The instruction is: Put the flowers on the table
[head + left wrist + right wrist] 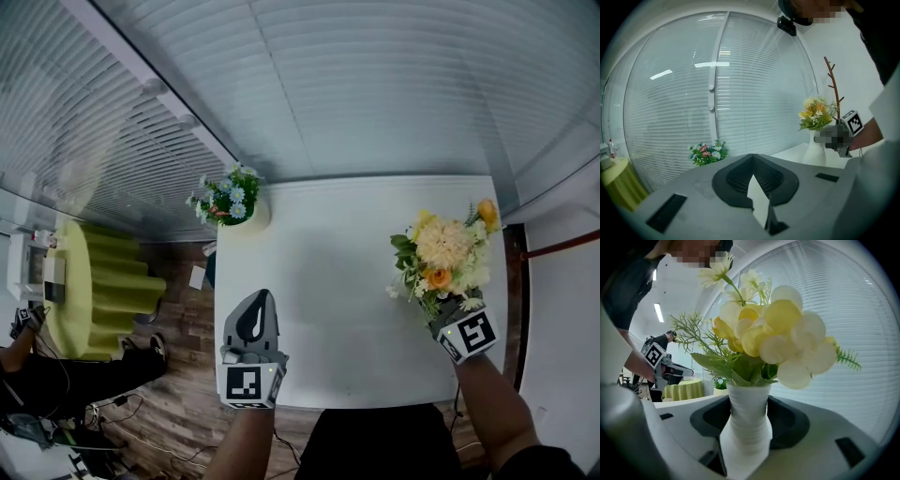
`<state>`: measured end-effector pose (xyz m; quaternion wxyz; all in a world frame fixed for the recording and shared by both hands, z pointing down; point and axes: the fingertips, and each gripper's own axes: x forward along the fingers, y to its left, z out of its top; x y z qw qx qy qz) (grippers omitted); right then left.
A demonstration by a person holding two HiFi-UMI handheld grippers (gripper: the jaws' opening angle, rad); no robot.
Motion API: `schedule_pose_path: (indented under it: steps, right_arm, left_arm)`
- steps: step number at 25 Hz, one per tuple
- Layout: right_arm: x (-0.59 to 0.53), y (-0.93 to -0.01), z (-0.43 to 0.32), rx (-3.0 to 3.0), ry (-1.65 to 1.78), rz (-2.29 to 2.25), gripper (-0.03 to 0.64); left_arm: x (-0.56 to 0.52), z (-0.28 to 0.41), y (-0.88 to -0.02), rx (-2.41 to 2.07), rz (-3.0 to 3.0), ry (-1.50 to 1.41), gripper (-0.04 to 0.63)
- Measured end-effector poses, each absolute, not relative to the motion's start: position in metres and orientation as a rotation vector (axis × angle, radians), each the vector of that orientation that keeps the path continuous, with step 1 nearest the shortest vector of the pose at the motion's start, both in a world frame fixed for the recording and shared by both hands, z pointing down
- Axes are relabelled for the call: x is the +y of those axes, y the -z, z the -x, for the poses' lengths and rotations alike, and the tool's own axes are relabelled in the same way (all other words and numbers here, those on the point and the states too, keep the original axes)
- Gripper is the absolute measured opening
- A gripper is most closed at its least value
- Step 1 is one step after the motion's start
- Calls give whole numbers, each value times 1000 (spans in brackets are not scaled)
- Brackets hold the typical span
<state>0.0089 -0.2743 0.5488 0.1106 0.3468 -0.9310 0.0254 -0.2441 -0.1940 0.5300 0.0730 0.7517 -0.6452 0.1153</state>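
Observation:
A bouquet of yellow and cream flowers [445, 253] stands in a white ribbed vase [747, 427]. My right gripper [448, 305] is shut on the vase's narrow waist and holds it upright over the right side of the white table [347, 244]. Whether the base touches the tabletop is hidden. The left gripper view shows the same vase [814, 150] from the side. My left gripper [262, 302] hovers at the table's near left edge, its jaws together with nothing between them.
A small pot of mixed flowers [230, 199] sits at the table's far left corner. White blinds run behind the table. To the left, off the table, are a round table with a yellow-green cloth [94, 281] and a seated person [56, 375].

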Motion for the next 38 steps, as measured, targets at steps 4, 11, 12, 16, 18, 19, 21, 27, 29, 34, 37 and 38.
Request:
schedule_pose_path:
  steps: [4, 11, 12, 16, 18, 19, 21, 27, 29, 34, 37, 38]
  right_arm:
    - [-272, -549, -5, -2741, -55, -1006, 255]
    - [-269, -546, 2, -2746, -11, -1020, 256]
    - [-269, -547, 1, -2740, -17, -1020, 256]
    - [-270, -551, -1, -2718, -24, -1031, 256]
    - [-271, -551, -1, -2716, -18, -1038, 256]
    - [-270, -551, -1, -2719, -15, -1041, 256]
    - [-268, -549, -1, -2729, -9, -1043, 256]
    - [-262, -547, -7, -2735, -64, -1051, 299]
    - [-259, -545, -10, -2731, -70, -1056, 304]
    - [-253, -533, -20, -2709, -92, -1079, 310]
    - [-249, -521, -28, -2700, -99, -1108, 310]
    - [-247, -518, -32, -2699, -100, -1118, 310]
  left_arm:
    - [-197, 244, -528, -1939, -2236, -326, 5]
    - [-197, 246, -531, -1935, -2251, -346, 5]
    - [-197, 247, -531, -1935, -2254, -347, 4]
    - [-196, 249, -532, -1936, -2236, -341, 5]
    - [-195, 248, -532, -1935, -2227, -333, 5]
    - [-193, 247, -531, -1936, -2227, -331, 5]
    - [-191, 246, -528, -1938, -2232, -331, 5]
    - [-185, 245, -518, -1950, -2273, -339, 5]
    - [-183, 242, -512, -1954, -2269, -320, 5]
    - [-177, 235, -498, -1953, -2283, -303, 5]
    - [-174, 233, -491, -1949, -2313, -305, 5]
    - [-174, 232, -490, -1948, -2316, -301, 5]
